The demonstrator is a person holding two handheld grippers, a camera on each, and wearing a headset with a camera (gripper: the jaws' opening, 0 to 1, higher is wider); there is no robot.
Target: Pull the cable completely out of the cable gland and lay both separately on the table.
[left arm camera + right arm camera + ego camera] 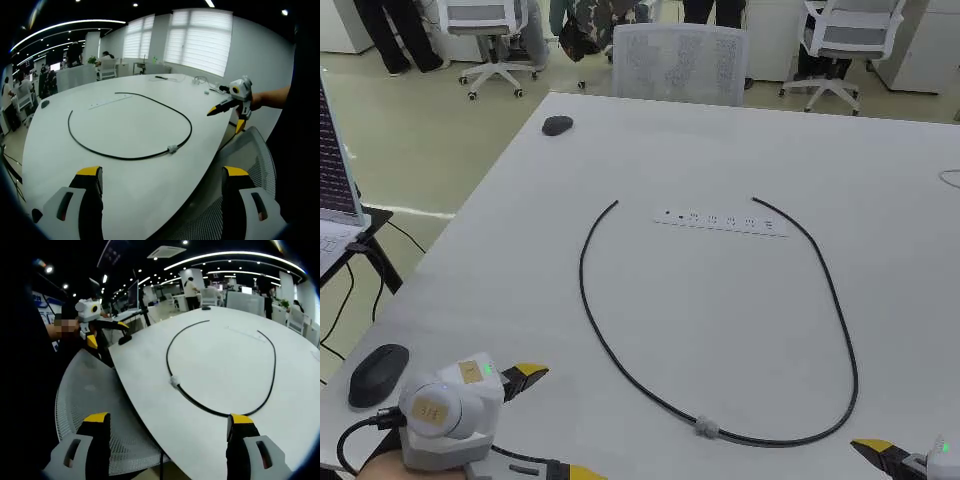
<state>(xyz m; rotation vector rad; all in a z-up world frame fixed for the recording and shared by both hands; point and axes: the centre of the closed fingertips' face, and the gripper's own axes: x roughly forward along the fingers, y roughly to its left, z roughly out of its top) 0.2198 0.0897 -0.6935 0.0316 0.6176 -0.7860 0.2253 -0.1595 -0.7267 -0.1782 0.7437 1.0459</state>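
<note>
I count one cable (620, 368), lying on the white table (720, 320) in a wide U that opens away from me. There is one cable gland (706, 428), a small grey lump sitting on the cable at the bottom of the U, nearest to me. One white power strip (720, 222) lies between the cable's two free ends. There are two computer mice, one at the far left (557, 125) and one by my left gripper (552, 422).

My right gripper (895, 458) is cut off by the lower right corner of the head view, so only one yellow tip shows there. The power strip's sockets are too small to make out.

I hold both grippers low at the near edge of the table, on either side of the gland and well apart from it. In the left gripper view the jaws (162, 175) are spread wide and hold nothing. In the right gripper view the jaws (169, 418) are also spread and empty, above a mesh chair (90, 395).
</note>
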